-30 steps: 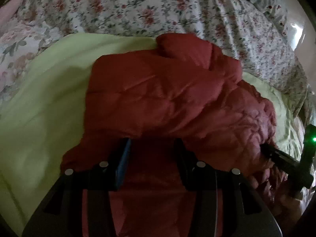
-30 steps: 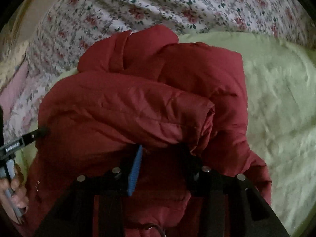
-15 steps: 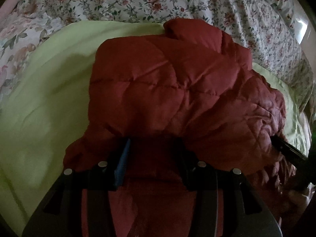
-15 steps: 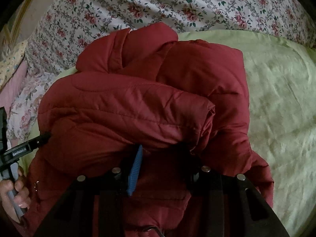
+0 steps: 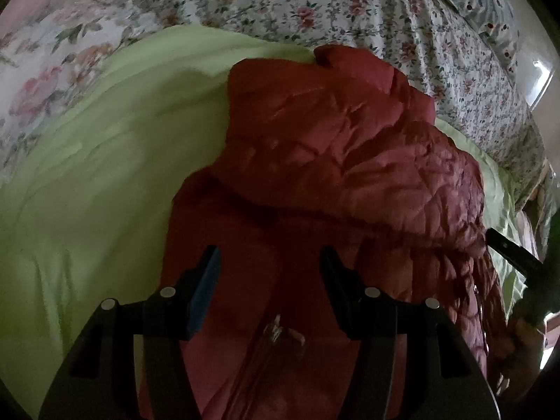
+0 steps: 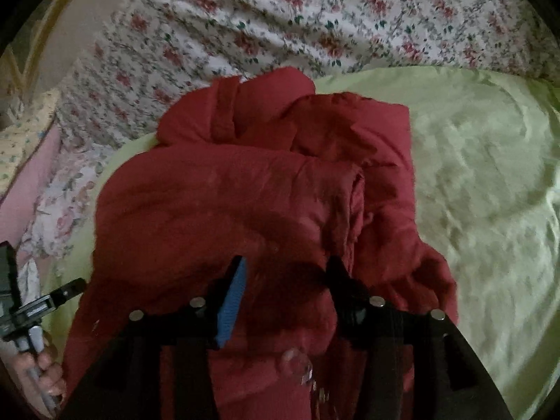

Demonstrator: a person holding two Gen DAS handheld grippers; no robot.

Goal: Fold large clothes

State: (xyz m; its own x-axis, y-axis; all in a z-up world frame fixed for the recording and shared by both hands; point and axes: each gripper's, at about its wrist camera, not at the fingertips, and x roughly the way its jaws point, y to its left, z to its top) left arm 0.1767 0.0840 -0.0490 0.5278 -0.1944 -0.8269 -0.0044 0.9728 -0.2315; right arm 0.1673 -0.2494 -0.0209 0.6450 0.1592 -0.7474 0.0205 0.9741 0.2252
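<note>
As both grippers, left gripper (image 5: 269, 266) and right gripper (image 6: 285, 276), have just been opening, fingers holding nothing, we judge the puffy red jacket (image 5: 336, 147) may spring unfolded.

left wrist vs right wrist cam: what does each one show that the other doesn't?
Only the left wrist view: the left gripper from behind, jaws apart over the red jacket, and the right gripper poking in at the right edge.

Only the right wrist view: the right gripper from behind, open, a rolled jacket fold, and a hand holding the left gripper's handle at the left edge.

Both: the jacket half-folded on a green blanket over a flowered sheet. Both pairs of jaws have just been opening; no pad presses on cloth.
</note>
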